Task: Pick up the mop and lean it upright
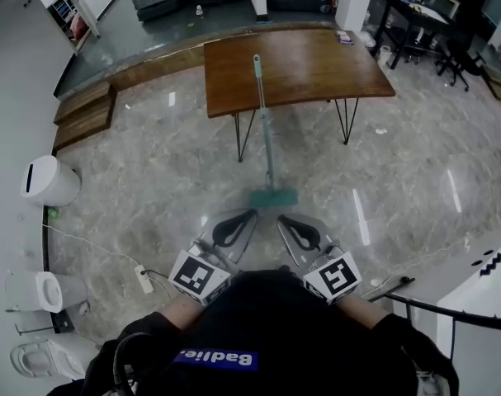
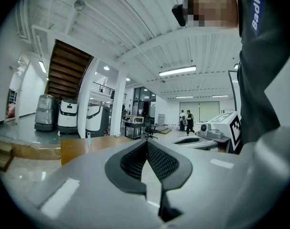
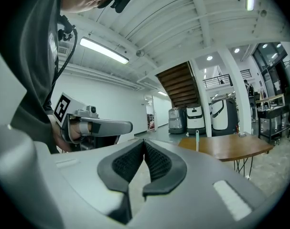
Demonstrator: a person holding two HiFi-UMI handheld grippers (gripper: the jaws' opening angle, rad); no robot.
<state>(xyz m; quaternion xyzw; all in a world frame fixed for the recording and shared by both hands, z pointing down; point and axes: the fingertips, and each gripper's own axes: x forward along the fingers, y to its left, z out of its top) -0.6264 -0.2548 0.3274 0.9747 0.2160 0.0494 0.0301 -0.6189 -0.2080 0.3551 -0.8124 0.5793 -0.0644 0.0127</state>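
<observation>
**A:** Where's the mop right now?

**B:** Straight ahead. Its head sits on the shiny floor, and the handle slants up across the near edge of the wooden tabletop. Both claw views show the handle's tip poking up above that edge.

**A:** And the claws?

**B:** The left claw and the right claw are side by side close to the person's body. Both are held level and pointed forward at the mop. Each is pinched together, pads meeting, with nothing between them. Neither touches the mop; the head lies just beyond their tips.

**A:** How do you reckon it will handle?

**B:** I'd say light and stiff. It's a thin pole with most of its weight low, in the flat head. The handle looks smooth, so a loose pinch could let it twist or slide through the pads.

**A:** Where would you take hold?

**B:** On the bare handle somewhere around the middle, with the pads square across it and a claw opened first. A second claw lower down could steady it.

**A:** Any worry?

**B:** The polished floor. The head could skate away if the mop stands too slanted.
</observation>
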